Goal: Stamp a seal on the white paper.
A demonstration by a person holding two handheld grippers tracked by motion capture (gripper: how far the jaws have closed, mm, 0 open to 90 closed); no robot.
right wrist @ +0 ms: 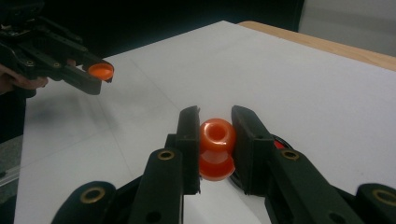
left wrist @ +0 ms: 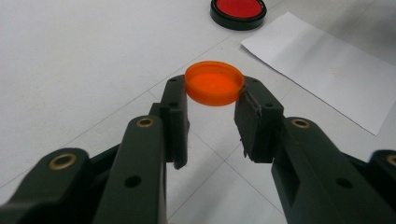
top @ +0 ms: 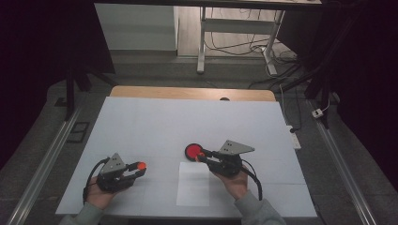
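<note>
My left gripper (top: 139, 168) is shut on a round orange cap (left wrist: 215, 83), pinched by its rim at the jaw tips and held above the table at the front left. That cap (top: 141, 165) also shows in the right gripper view (right wrist: 101, 71). My right gripper (top: 201, 156) is shut on an orange knob-shaped stamp (right wrist: 216, 144), which has a hollow in its top and a flared base. It sits right beside a round red ink pad (top: 192, 150) in a black dish (left wrist: 238, 10). In the right gripper view the pad is mostly hidden behind the right jaw.
A white sheet of paper (top: 193, 183) lies on the white table cover (top: 155, 122) in front of the ink pad, between the two hands. The wooden table edge (top: 187, 92) runs along the far side, with desk legs and cables on the floor beyond.
</note>
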